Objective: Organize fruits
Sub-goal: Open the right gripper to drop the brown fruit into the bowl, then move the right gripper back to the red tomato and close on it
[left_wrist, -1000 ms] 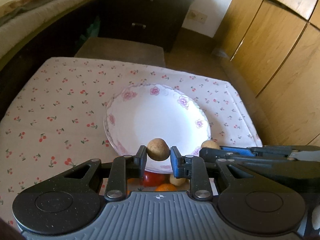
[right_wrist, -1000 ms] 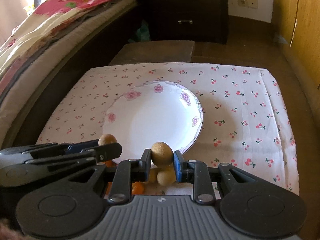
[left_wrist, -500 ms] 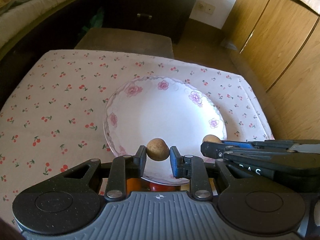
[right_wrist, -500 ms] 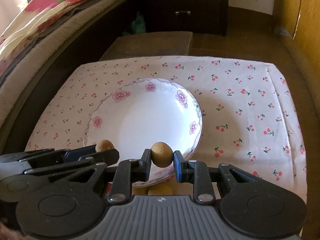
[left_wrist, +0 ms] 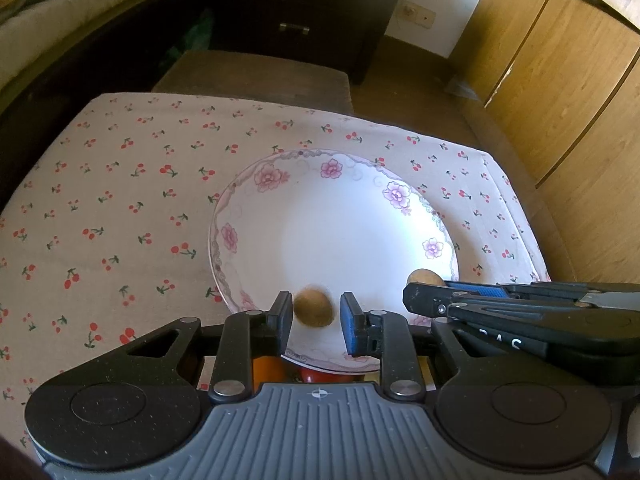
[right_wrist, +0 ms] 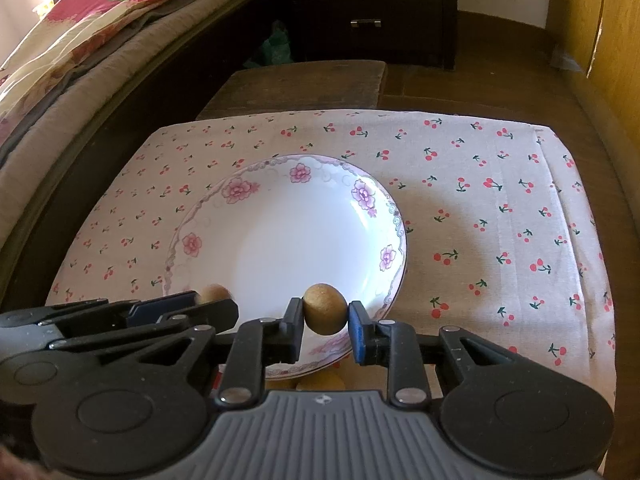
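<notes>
Brown fruit (left_wrist: 313,311) sits blurred between the left gripper (left_wrist: 314,314) pads, gaps either side: apparently released over the plate (left_wrist: 280,184). Right gripper (right_wrist: 325,316) clamps its fruit (right_wrist: 324,309); next, release likewise.

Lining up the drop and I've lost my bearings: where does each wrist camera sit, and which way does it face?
Left wrist: sits on the left gripper, looking forward and steeply down along its fingers at the plate; a brown fruit lies between them, and the right gripper enters from the right edge.
Right wrist: sits on the right gripper, same downward aim; a second brown fruit is between its fingers, with the left gripper at lower left.
Shared: plate, cherry-print cloth, dark drawers, and each other's gripper.
</notes>
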The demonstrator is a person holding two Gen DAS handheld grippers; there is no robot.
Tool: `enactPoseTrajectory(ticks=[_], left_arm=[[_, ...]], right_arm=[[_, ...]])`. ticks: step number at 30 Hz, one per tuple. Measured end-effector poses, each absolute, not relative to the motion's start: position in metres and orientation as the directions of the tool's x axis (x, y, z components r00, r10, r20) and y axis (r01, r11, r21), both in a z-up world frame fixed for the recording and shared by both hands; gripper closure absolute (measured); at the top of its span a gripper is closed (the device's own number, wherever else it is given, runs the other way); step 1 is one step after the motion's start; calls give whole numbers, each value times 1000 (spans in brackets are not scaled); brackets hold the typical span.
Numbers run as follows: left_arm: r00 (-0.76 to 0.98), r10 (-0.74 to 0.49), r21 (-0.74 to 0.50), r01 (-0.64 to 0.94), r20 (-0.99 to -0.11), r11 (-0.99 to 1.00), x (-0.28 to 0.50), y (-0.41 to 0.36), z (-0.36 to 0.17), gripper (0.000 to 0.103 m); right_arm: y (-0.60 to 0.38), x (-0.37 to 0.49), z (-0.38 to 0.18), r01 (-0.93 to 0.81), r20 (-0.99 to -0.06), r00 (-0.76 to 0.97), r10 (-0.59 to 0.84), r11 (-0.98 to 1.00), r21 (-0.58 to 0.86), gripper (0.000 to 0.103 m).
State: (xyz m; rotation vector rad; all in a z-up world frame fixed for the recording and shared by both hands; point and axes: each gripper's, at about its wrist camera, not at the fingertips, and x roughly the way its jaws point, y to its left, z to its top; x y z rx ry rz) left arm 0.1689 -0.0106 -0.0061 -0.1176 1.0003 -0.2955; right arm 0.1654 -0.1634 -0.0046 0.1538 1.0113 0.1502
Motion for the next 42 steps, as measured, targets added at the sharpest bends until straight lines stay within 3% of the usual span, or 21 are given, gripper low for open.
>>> enactPoseTrajectory(ticks=[17, 42], left_arm=[[535, -287, -232, 170, -795, 958, 168, -6, 4, 58], [567, -308, -240, 194, -764, 951, 147, 5, 24, 57]], right_arm=[[-166, 163, 4, -42, -813, 546, 204, 975, 216, 74], [-154, 134, 23, -60, -800, 565, 202, 977, 204, 74]])
